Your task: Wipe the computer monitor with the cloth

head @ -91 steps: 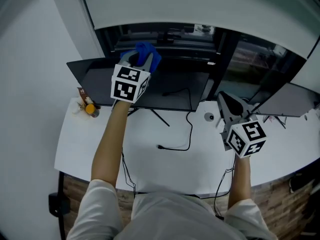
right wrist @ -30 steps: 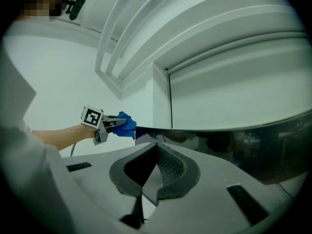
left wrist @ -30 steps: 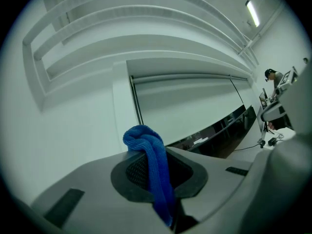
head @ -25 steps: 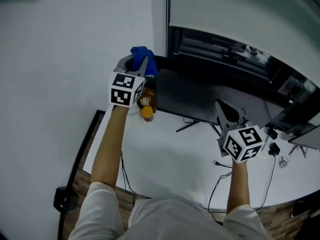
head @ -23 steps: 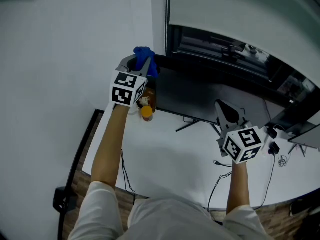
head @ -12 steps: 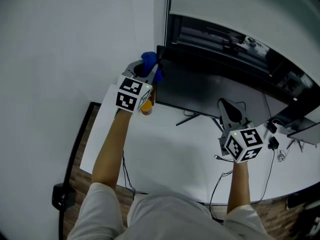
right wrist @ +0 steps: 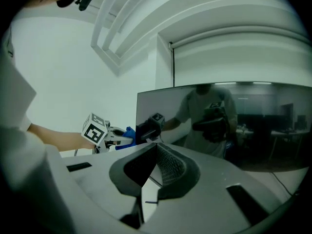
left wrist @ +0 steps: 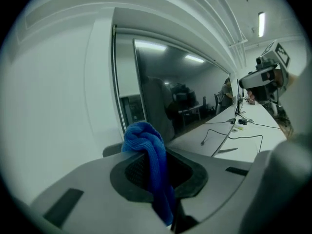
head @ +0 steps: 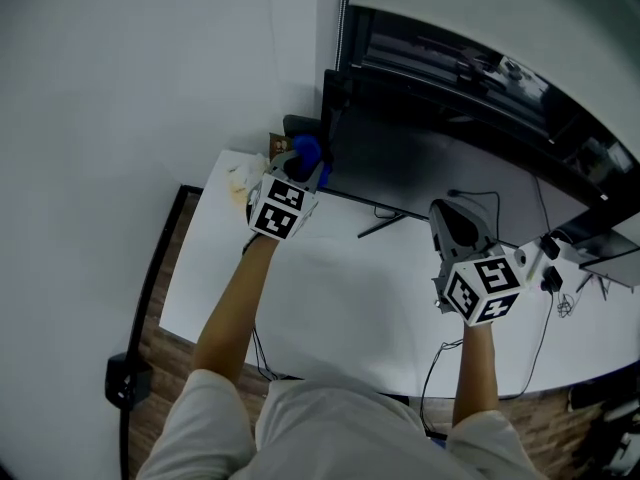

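Left gripper (left wrist: pixel 158 177): pads (left wrist: pixel 187 172) clamped on the blue cloth (left wrist: pixel 142 136). The cloth runs down the slot between them, and a bunched knot of it sticks out past the tips.

Right gripper (right wrist: pixel 153 167): we read the jaws as closed, with the tips meeting. The ribbed pad (right wrist: pixel 170 167) is bare and nothing sits between the jaws.

Head view: the left gripper (head: pixel 305 163) is out at the far left of the desk (head: pixel 330 308). It puts the cloth (head: pixel 307 151) at the lower left corner of the monitor (head: pixel 420 168). We can't tell whether the cloth touches the screen or just sits beside its edge.

The left gripper view looks along the dark glass of the monitor (left wrist: pixel 165 91). The frame edge stands upright at the left and room lights are mirrored in the panel.

The right gripper (head: pixel 448 211) hangs over the desk in front of the middle of the monitor, well apart from the left one and clear of the screen. The right gripper view agrees: the left gripper (right wrist: pixel 117 134) and a sliver of the cloth (right wrist: pixel 128 130) are at the left edge of the monitor (right wrist: pixel 234 126). The person's reflection (right wrist: pixel 209 116) shows in the glass.

Surroundings:
- A white wall (head: pixel 120 88) stands to the left.
- The monitor's stand leg (head: pixel 380 226) is on the desk under the screen.
- Cables (head: pixel 440 358) drop off the near desk edge.
- A small brown item (head: pixel 275 145) sits just left of the cloth, too hidden to identify.
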Motion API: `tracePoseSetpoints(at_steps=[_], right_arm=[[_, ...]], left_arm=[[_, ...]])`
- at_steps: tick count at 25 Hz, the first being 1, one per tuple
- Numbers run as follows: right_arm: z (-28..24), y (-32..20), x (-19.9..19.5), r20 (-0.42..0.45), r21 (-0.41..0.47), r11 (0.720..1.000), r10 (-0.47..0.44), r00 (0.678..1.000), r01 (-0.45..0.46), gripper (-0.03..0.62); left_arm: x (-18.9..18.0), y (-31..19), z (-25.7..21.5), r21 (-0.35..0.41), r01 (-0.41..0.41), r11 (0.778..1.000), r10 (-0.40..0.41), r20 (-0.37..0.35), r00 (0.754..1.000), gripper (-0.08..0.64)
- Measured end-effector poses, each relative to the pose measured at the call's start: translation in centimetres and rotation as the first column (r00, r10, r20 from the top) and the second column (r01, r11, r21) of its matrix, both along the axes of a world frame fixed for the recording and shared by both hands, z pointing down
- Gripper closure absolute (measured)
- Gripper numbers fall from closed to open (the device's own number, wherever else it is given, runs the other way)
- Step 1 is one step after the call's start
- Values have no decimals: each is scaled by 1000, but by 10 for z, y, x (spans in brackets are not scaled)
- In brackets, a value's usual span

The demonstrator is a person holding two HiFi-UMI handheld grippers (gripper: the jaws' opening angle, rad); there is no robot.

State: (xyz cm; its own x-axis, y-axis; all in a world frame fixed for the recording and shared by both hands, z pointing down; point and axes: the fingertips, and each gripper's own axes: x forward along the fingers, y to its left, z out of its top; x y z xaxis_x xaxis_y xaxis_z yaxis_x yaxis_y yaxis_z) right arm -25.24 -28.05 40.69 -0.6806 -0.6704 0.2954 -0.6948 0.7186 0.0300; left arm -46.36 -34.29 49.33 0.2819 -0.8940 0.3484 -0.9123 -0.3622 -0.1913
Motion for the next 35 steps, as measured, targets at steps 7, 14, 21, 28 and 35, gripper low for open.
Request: tracePoseSetpoints(at_steps=[7,14,21,28,35], right_arm=[[21,-3,6,6,-46,999,17,1000,-17,580],[42,-3,13,-6,-87,996,23,1000,-24,580],[59,-3,27,-12,-125,992,26,1000,-28,580],[81,0,51,-28,-157,987,32,999,-36,580],[109,4,83,-25,-165,984,57,998,-61,580]], left_arm=[[0,-3,75,-132,22,991,-27,-36,999,509],[5,3,123,-217,33,976,-54,-92,994,508],[23,7,158,-300,35,953,-81,-142,987,509],[31,-2,186,-342,69,937,-103,-82,991,506],[44,-13,202,-310,78,947,-90,-24,996,505]])
